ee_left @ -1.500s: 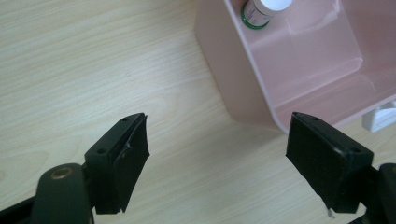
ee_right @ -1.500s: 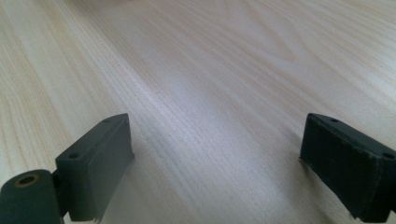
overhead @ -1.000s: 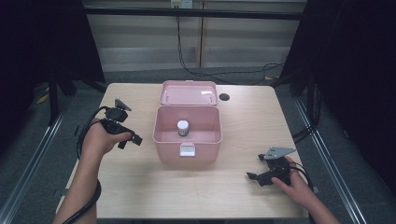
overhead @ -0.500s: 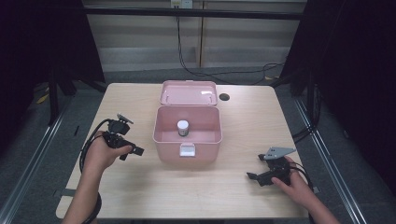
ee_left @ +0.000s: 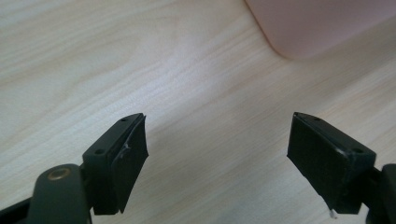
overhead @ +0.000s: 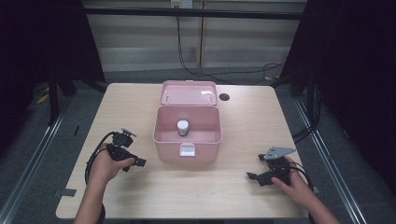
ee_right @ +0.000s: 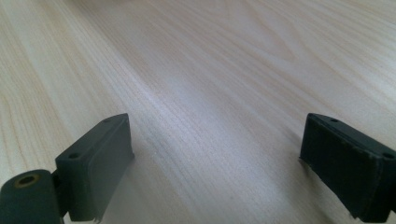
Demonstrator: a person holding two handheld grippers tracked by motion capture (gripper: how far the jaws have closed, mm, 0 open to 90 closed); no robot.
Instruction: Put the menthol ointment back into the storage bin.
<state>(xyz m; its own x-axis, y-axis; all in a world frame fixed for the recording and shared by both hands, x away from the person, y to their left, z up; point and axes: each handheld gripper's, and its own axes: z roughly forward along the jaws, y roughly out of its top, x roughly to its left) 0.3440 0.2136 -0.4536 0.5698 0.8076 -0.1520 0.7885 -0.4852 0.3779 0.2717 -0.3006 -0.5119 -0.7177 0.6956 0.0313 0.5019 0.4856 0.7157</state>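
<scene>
Pink box (overhead: 187,133) mid-table, lid back, small jar (overhead: 183,128) upright inside. Left gripper (overhead: 138,162) left of box, near its front corner, jaws wide, empty. Right gripper (overhead: 252,177) well right of box, also wide, empty. Likely between steps; next: shut lid or lift jar.

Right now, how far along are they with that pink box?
Done, by the look of it: a small white-capped jar stands inside the open pink box. In hand: nothing; the left gripper and right gripper are both open and low over the table. Probably left: closing the lid, which lies folded back.
</scene>
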